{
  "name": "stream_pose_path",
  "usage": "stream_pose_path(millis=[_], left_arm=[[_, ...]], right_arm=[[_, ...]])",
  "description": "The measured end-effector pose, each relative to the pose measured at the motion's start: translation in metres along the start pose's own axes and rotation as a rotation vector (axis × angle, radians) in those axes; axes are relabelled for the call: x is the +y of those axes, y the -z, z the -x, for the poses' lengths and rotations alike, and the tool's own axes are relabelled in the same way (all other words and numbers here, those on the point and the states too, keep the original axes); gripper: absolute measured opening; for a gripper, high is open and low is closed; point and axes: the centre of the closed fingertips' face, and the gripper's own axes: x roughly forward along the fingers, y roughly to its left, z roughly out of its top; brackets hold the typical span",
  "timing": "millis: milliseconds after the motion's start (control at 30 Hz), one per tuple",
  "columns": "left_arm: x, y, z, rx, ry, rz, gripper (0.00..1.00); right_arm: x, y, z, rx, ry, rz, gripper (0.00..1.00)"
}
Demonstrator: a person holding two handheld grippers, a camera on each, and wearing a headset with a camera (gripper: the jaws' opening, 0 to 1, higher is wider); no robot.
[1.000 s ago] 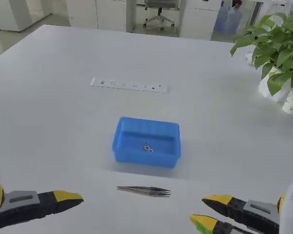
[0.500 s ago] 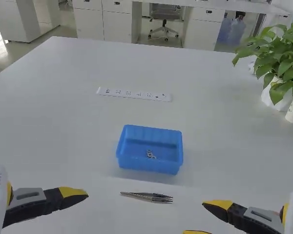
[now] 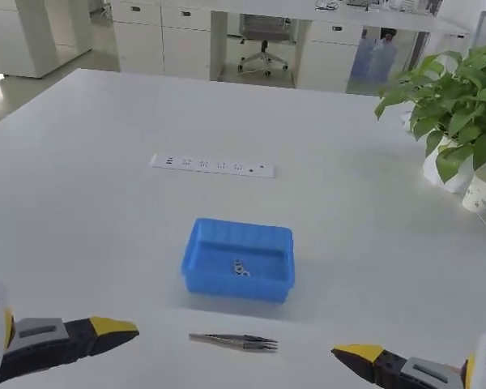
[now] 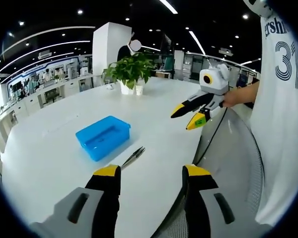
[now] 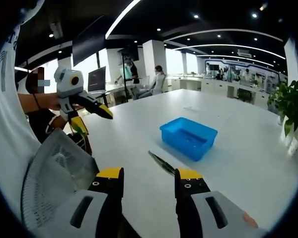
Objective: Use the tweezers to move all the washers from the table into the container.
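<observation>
A blue container [image 3: 239,258] sits mid-table with small metal washers [image 3: 240,268] lying inside it; it also shows as the blue container [image 4: 103,136] and the blue container [image 5: 188,136]. Steel tweezers [image 3: 233,341] lie flat on the table just in front of it, also seen as the tweezers [image 4: 133,156] and the tweezers [image 5: 162,162]. My left gripper [image 4: 150,173] is open and empty at the near left edge [image 3: 113,327]. My right gripper [image 5: 148,174] is open and empty at the near right [image 3: 358,353]. Neither touches the tweezers.
A white power strip [image 3: 212,166] lies beyond the container. A potted plant [image 3: 458,105] and a paper cup [image 3: 482,188] stand at the table's right edge. Cabinets and an office chair [image 3: 263,32] are past the far edge. A person's torso fills the side [image 4: 280,99].
The head camera has tilted up, so the container and tweezers sit lower in view. Both grippers have slid toward the bottom edge and stay open.
</observation>
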Motion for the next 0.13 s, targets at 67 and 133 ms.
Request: stream_pose_path(millis=[67, 133], left_arm=[[0.0002, -0.0006, -0.0014, 0.005, 0.007, -0.008, 0.55], [0.0006, 0.0004, -0.002, 0.013, 0.012, -0.014, 0.55]], right_arm=[[-0.0007, -0.0018, -0.0002, -0.008, -0.001, -0.009, 0.42], [-0.001, -0.0029, -0.0007, -0.014, -0.002, -0.019, 0.42]])
